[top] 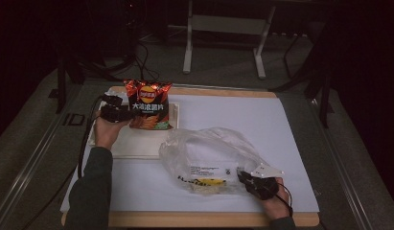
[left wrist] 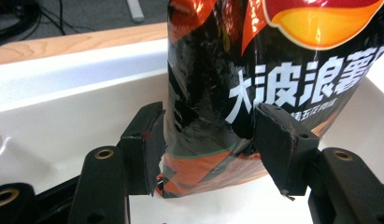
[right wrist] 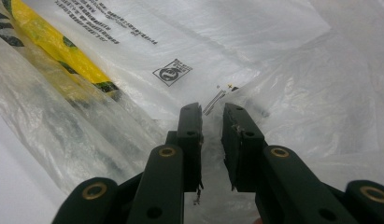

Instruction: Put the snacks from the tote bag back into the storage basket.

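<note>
**Two grippers, two bags: plastic pinched near, chips gripped far**

Nearest the person, at the front right of the white-covered worktop [top: 290,143], the right gripper [top: 246,178] sits at the near edge of a clear plastic bag [top: 209,153]. In the right gripper view its jaws stand almost together, with a fold of the thin film [right wrist: 213,105] running between them; they look to be pinching the bag, which carries black print and a yellow band [right wrist: 59,46]. The bag lies crumpled and puffed across the middle of the worktop, just beside a shallow white tray [top: 137,146] to its left.

Farther back on the left, the left gripper [top: 127,112] holds a black and orange chip bag [top: 149,105] upright over the far part of the tray. The left gripper view shows the jaws spread to the bag's width and pressed against both sides of its lower half [left wrist: 208,140], with the bottom edge at or just above the tray floor [left wrist: 49,135].

Beyond the worktop's wooden rim lie a grey floor, cables and pale stand legs [top: 187,48].
</note>
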